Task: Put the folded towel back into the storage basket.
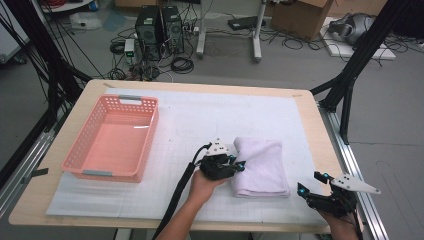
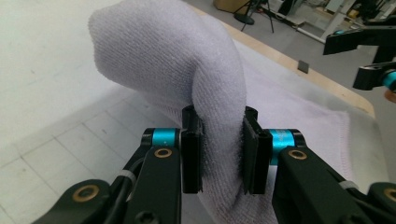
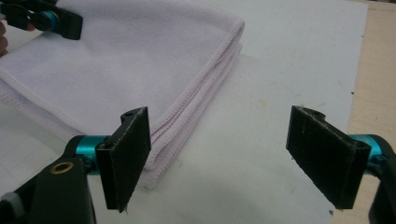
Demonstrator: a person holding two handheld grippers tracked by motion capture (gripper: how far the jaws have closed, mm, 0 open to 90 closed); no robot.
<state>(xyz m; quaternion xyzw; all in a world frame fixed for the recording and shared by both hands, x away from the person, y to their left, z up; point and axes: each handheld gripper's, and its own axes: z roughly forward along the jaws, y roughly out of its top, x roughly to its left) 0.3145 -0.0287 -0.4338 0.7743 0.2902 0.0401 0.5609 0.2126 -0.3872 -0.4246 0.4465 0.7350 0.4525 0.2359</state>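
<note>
Even, bright indoor light from overhead, no hard shadows. The high view is soft and low-res, and the white mat [image 1: 200,120] reads slightly washed out; a small glare streak sits inside the pink basket [image 1: 111,137]. In the left gripper view the towel [image 2: 187,60] weave is sharp, the background blurred, and the upper left mat blown out. The right gripper view is grainy: the near pads [image 3: 125,154] are soft, and a faint shadow lies under the towel edge.

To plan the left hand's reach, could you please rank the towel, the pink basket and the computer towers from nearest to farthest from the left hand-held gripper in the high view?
1. Towel, clamped in the left hand-held gripper.
2. Pink basket, at the table's left.
3. Computer towers, on the floor beyond.
</note>
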